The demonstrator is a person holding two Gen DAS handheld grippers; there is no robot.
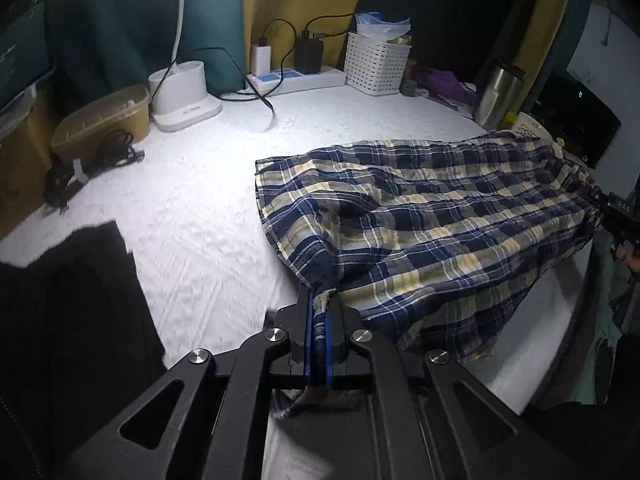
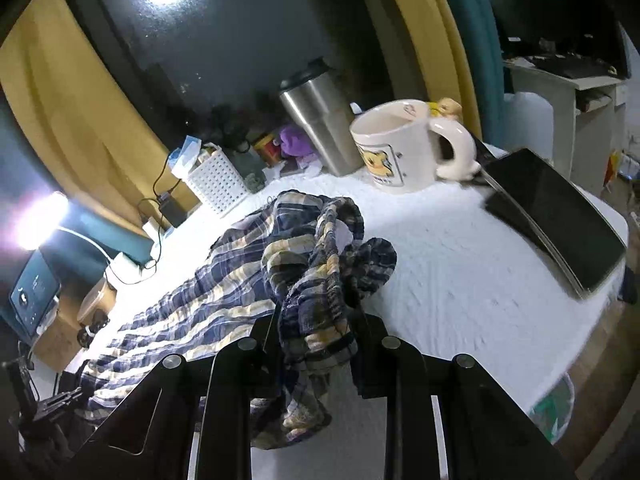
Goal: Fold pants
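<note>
While your left gripper (image 1: 319,304) sits clamped tight on a bunched edge of the pants (image 1: 420,208), its blue pads pinch the plaid cloth with a tail of fabric hanging out behind the jaws. Your right gripper (image 2: 316,320) has its jaws closed onto a thick wad of the gathered waistband, which bulges up between and above the fingers. Between your two grips the pants stretch across the white table (image 1: 208,200), one end lifted at each gripper and the middle lying on the top; seen from the left wrist, the far end reaches your right gripper at the table's right edge.

Near your left gripper a black cloth (image 1: 80,280) lies on the table's corner. Farther off, the right wrist view shows a cream mug (image 2: 394,148) past the waistband, a steel tumbler (image 2: 320,120) just behind it, and a dark tablet (image 2: 556,216) to the right. At the back stand a white basket (image 1: 376,62), a power strip (image 1: 296,78) with chargers, and a lamp base (image 1: 184,94).
</note>
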